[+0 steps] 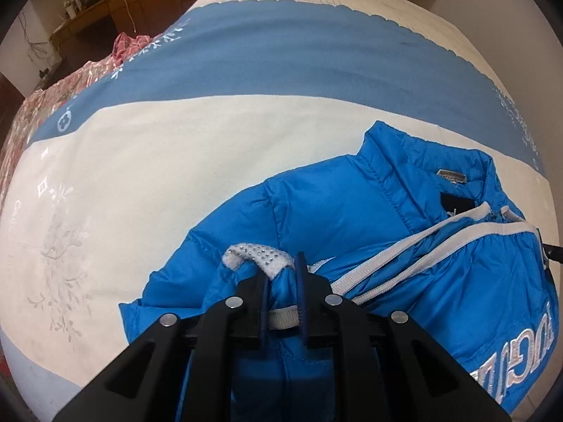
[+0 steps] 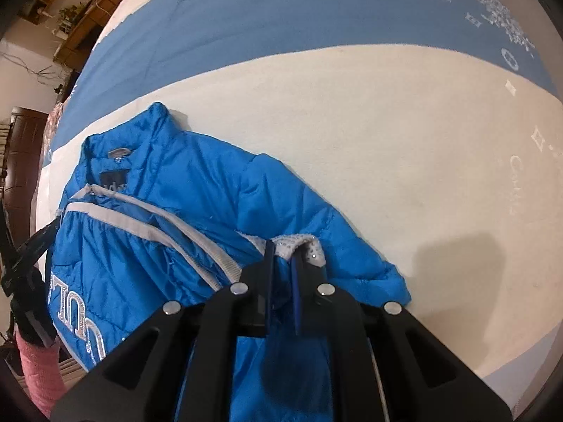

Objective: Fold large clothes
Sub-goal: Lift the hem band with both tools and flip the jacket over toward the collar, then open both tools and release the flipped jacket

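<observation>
A bright blue puffer jacket point(image 1: 352, 211) with white zipper trim lies on a bed, collar toward the far side. It also shows in the right wrist view point(image 2: 197, 190). My left gripper point(image 1: 283, 270) is shut on a blue sleeve with a white studded cuff point(image 1: 260, 256), held over the jacket's left front. My right gripper point(image 2: 283, 253) is shut on the other sleeve's white studded cuff point(image 2: 302, 244), held over the jacket's right front. The left gripper's black body shows at the left edge of the right wrist view point(image 2: 31, 256).
The bed cover point(image 1: 176, 161) is cream with a wide blue band point(image 1: 281, 56) across the far side. A pink patterned quilt point(image 1: 52, 91) lies at the bed's left edge. A wooden desk point(image 1: 98, 3) stands beyond it.
</observation>
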The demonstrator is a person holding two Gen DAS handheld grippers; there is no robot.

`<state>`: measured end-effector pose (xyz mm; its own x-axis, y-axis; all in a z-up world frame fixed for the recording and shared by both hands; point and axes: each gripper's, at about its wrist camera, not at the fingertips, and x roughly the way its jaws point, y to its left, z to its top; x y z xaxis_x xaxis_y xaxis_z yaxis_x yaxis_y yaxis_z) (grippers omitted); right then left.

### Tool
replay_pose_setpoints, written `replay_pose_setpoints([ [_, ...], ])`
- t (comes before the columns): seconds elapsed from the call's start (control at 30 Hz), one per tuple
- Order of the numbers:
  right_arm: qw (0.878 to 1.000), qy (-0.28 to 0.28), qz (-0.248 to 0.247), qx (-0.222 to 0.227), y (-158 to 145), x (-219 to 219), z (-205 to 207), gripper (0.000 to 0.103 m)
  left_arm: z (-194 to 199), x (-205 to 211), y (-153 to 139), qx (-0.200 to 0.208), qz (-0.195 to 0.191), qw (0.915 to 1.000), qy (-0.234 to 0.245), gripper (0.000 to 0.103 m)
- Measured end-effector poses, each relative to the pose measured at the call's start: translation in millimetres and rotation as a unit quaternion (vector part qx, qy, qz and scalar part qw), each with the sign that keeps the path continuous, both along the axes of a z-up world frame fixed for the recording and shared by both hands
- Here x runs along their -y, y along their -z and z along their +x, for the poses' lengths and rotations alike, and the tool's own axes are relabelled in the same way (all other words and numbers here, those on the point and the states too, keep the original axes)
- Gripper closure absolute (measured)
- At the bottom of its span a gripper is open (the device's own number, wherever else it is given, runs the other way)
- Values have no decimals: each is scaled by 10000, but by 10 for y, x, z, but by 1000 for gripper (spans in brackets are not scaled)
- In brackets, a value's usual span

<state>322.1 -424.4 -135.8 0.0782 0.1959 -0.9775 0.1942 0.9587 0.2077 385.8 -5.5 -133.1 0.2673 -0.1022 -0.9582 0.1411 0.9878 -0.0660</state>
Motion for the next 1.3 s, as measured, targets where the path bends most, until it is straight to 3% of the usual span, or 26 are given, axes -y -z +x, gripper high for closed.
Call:
replay_pose_setpoints([
  [0.33, 9995, -134, -261, 100, -173, -94, -58, 91, -21, 6, -150, 12, 35, 10000, 52, 85],
  [0.5, 9995, -188, -108, 227, -442, -49, -165, 81, -107, -132, -408, 48, -339, 9994, 13, 79],
  [0.57, 9990, -211, -199, 328, -568, 6, -230, 66, -145, -203, -501, 74, -523, 9986, 8, 77],
  [0.6, 9981, -219, -404, 411, -640, 10, -272, 39, -158, -239, -533, 72, -589, 9982, -10, 77],
  [0.63, 9965, -256, -589, 529, -717, 14, -257, 33, -181, -313, -591, 43, -769, 9970, -73, 76],
  [0.73, 9957, -415, -542, 623, -829, 74, -351, 39, -220, -485, -706, 9, -1300, 9913, -209, 72],
  [0.77, 9957, -476, -472, 634, -822, 69, -374, 40, -231, -541, -741, 5, -1461, 9890, -233, 67],
  [0.83, 9952, -564, -388, 693, -791, 12, -382, 40, -275, -610, -821, 131, -1583, 9871, -205, 64],
  [0.97, 9958, -608, -158, 669, -642, -91, -306, 40, -299, -657, -868, 431, -978, 9942, -154, 57],
  [1.07, 9951, -696, -287, 636, -538, -172, -205, 40, -277, -532, -665, 405, -341, 9986, 59, 56],
  [1.23, 9939, -906, -233, 578, -315, -306, -46, 37, -233, -332, -429, 472, -235, 9981, 312, 56],
  [1.27, 9935, -955, -245, 573, -279, -335, -27, 39, -220, -289, -396, 482, -162, 9980, 380, 56],
  [1.3, 9927, -1020, -256, 595, -254, -372, -6, 51, -199, -220, -350, 474, -53, 9978, 455, 56],
])
